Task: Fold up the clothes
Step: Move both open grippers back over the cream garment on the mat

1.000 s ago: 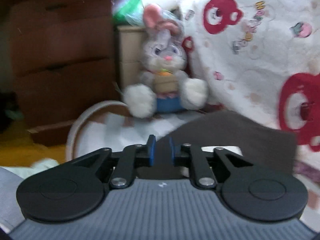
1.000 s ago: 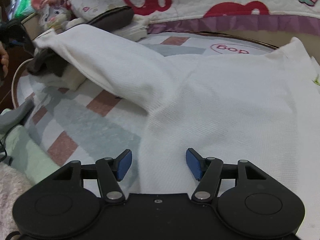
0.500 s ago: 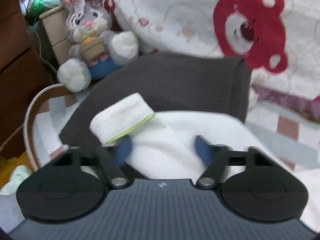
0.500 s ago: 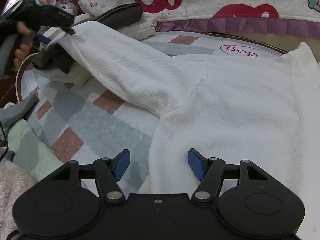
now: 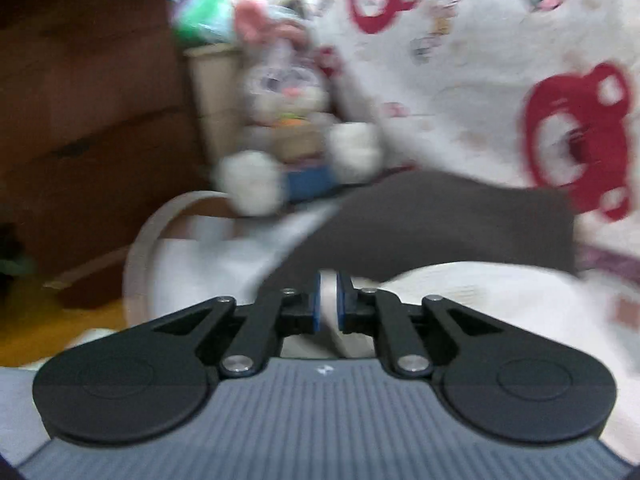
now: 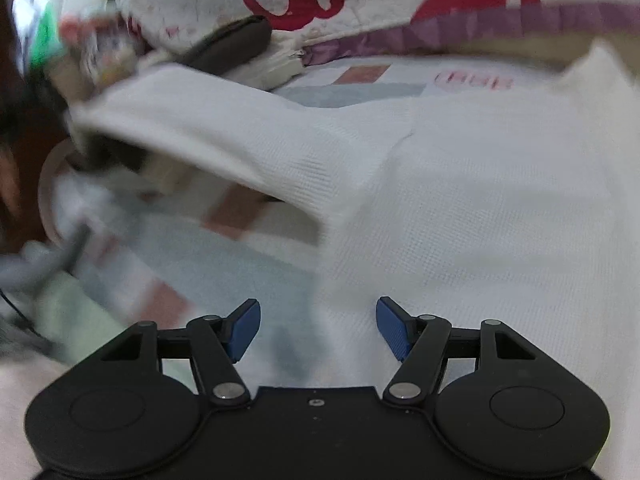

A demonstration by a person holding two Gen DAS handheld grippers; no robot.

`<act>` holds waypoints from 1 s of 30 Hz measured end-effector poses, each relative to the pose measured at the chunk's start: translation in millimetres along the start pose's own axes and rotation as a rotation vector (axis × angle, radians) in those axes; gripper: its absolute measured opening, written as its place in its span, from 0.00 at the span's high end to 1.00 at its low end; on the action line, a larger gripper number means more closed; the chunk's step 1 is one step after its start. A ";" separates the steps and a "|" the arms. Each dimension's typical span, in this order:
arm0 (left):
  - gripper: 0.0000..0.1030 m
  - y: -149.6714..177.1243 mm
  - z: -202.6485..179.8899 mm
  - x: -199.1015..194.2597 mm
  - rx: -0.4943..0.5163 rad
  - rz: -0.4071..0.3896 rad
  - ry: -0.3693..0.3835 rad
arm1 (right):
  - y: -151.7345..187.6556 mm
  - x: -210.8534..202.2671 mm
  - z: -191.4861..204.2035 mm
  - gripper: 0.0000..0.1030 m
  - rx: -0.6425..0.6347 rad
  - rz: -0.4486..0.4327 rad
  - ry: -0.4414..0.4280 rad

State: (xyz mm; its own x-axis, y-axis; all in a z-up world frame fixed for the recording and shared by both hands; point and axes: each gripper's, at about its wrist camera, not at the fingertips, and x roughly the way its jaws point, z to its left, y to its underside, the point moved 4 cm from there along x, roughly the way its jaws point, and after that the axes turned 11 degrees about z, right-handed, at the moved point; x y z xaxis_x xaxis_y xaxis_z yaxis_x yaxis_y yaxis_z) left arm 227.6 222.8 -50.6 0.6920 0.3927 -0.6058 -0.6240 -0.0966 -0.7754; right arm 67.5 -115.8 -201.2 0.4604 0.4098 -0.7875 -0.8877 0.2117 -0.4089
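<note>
At the far left of the left wrist view stands a brown wooden dresser [image 5: 92,112], blurred. Right of it, a grey plush rabbit [image 5: 296,132] with pink ears sits at the bed's upper left corner, in front of a beige box [image 5: 208,92]. Below it curves the bed's pale rounded rim [image 5: 140,240]. A dark brown garment [image 5: 440,224] lies folded just right of the rabbit, against a white quilt with red bears [image 5: 500,80] that rises along the bed's back edge. The left gripper [image 5: 328,300] has just been closing its jaws, and they now stand almost together, pinching a fold of the white sweater's sleeve [image 5: 460,292], whose cloth shows between the blue pads [image 5: 318,300].

In the right wrist view, the sleeve [image 6: 240,140] stretches from the blurred left edge, lifted off the bed, across to the body of the white sweater [image 6: 500,208], which lies flat over the right half of the bed. Under and left of the sleeve shows the checked bedsheet [image 6: 224,248] in pale blue, white and rust squares. The brown garment [image 6: 232,44] and the bear quilt [image 6: 360,4] run along the back edge. The right gripper [image 6: 318,328] hangs over the sweater's lower left edge with its jaws wide apart, holding nothing; cloth lies beneath the gap, and whether the pads [image 6: 394,330] touch it I cannot tell.
</note>
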 end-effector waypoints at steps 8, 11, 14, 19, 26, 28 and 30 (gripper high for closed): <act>0.63 7.6 -46.1 -87.9 0.146 0.127 0.364 | -25.7 -17.4 17.4 0.33 0.013 0.128 -0.247; 0.53 25.8 -86.6 -129.4 0.269 0.207 0.554 | -43.9 -48.1 -2.3 0.33 -0.052 0.196 -0.143; 0.51 54.7 -121.3 -165.4 0.376 0.271 0.655 | -34.5 -87.0 -40.2 0.34 -0.085 0.341 0.038; 0.41 121.7 -178.8 -213.7 0.557 0.471 0.817 | 15.2 -192.1 -103.0 0.34 0.030 0.503 0.347; 0.35 218.2 -195.8 -271.7 0.933 0.686 0.925 | 114.2 -304.0 -159.4 0.34 0.079 0.305 0.315; 0.35 234.4 -190.8 -279.5 1.041 0.672 0.878 | 148.0 -319.8 -178.4 0.34 0.103 0.231 0.338; 0.35 248.7 -185.2 -290.5 1.150 0.663 0.849 | 182.8 -331.3 -198.9 0.34 0.139 0.163 0.361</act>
State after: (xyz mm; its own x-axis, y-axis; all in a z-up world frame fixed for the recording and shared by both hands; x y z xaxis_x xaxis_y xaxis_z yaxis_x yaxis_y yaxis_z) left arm -61.4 -84.7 -100.4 -0.0589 -0.0809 -0.9950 -0.5445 0.8380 -0.0359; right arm -247.1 -389.4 -106.8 0.2631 0.1161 -0.9578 -0.9292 0.2977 -0.2191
